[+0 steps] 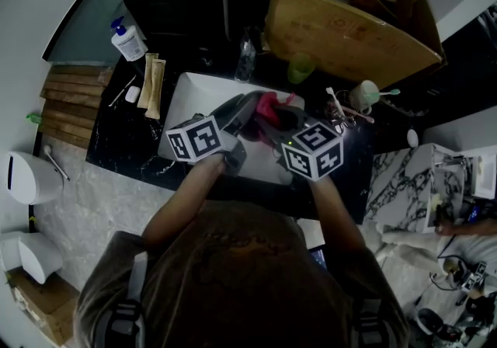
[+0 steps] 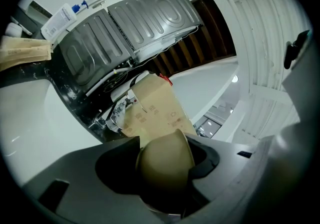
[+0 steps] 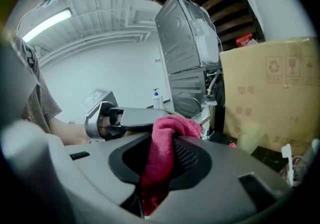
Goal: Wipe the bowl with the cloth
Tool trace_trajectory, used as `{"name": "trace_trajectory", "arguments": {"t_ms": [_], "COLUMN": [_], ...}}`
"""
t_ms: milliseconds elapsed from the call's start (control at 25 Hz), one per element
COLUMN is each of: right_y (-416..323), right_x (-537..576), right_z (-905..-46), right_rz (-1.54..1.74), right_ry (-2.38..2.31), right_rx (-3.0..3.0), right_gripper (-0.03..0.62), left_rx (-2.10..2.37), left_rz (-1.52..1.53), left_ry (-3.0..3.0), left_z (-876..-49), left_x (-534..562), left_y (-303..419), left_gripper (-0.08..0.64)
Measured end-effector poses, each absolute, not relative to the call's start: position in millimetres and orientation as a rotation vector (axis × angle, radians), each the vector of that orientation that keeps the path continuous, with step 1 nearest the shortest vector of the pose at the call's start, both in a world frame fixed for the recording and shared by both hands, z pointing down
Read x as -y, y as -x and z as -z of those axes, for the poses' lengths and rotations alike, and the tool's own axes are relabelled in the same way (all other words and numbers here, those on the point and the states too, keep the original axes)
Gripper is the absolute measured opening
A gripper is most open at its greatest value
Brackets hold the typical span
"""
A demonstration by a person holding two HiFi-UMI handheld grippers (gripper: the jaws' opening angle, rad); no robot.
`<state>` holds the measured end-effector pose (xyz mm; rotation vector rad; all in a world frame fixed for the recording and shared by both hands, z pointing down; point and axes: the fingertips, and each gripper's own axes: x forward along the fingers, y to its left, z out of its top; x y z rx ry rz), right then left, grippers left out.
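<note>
Holding both tools over the white sink (image 1: pixel 189 98), you have your left tool (image 1: pixel 237 117) clamped on the tan bowl (image 2: pixel 165 160) and your right tool (image 1: pixel 272 125) clamped on the pink cloth (image 3: pixel 159 153), with the two close together. A faucet (image 3: pixel 216 99), a green cup (image 1: pixel 300 68) and a cardboard box (image 1: pixel 342 28) crowd the bench (image 1: pixel 124 144) beyond the sink's far rim.

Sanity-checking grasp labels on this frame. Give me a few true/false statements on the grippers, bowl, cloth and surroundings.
1. The left gripper is shut on a tan bowl. True.
2. The right gripper holds a blue sponge. False: it is shut on a pink cloth.
3. Both grippers are over the white sink. True.
4. The cardboard box lies on the floor at the person's left. False: it stands on the far side of the sink, toward the right.
5. A pump bottle stands on the dark counter to the left of the sink. True.
</note>
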<state>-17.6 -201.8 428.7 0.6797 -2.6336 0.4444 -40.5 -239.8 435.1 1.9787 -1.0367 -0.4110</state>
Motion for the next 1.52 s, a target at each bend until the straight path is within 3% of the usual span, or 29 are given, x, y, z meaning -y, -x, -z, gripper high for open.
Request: {"name": "trace_trajectory", "arguments": {"t_ms": [560, 1520], "right_y": [0.9, 21.1], "right_x": [214.7, 187.5], "right_z": [-434.9, -470.8], "right_rz": [-0.188, -0.292], "right_ry": [-0.717, -0.556], "right_rx": [2.512, 2.441], "right_gripper": [0.087, 0.087], "left_rx": [1.051, 1.097], "left_rz": [0.387, 0.308], "left_ry": [-1.982, -1.989], "left_z": [-434.5, -445.4], "left_x": [239.2, 242.2], "left_y": [35.8, 35.8], "left_gripper": [0.221, 0.222]}}
